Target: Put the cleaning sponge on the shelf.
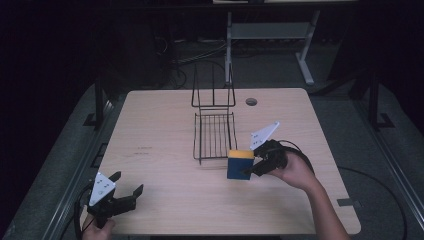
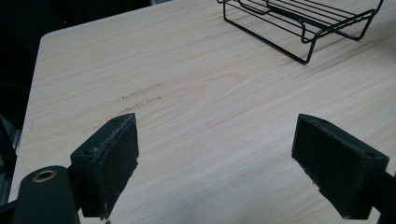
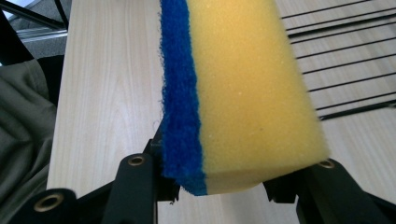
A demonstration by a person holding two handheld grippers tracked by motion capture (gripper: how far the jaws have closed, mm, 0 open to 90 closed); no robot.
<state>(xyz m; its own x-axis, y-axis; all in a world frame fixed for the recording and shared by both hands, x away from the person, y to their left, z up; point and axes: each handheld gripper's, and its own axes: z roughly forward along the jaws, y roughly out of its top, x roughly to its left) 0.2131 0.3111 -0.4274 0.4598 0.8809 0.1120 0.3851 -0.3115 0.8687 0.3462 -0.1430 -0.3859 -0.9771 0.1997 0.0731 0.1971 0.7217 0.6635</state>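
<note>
A: What sits nearest, at the lower left of the high view?

B: The left gripper (image 1: 122,194), jaws spread wide with bare table (image 1: 165,150) between them, nothing held.

A: And right of centre?

B: The right gripper (image 1: 250,167) is clamped on the sponge (image 1: 239,164), yellow foam with a blue scouring layer. In the right gripper view the sponge (image 3: 243,88) rises up the middle of the frame from between the jaws.

A: Where is it relative to the rack?

B: Just at the wire rack's (image 1: 214,134) near right corner, the rack standing mid-frame beyond it
</note>
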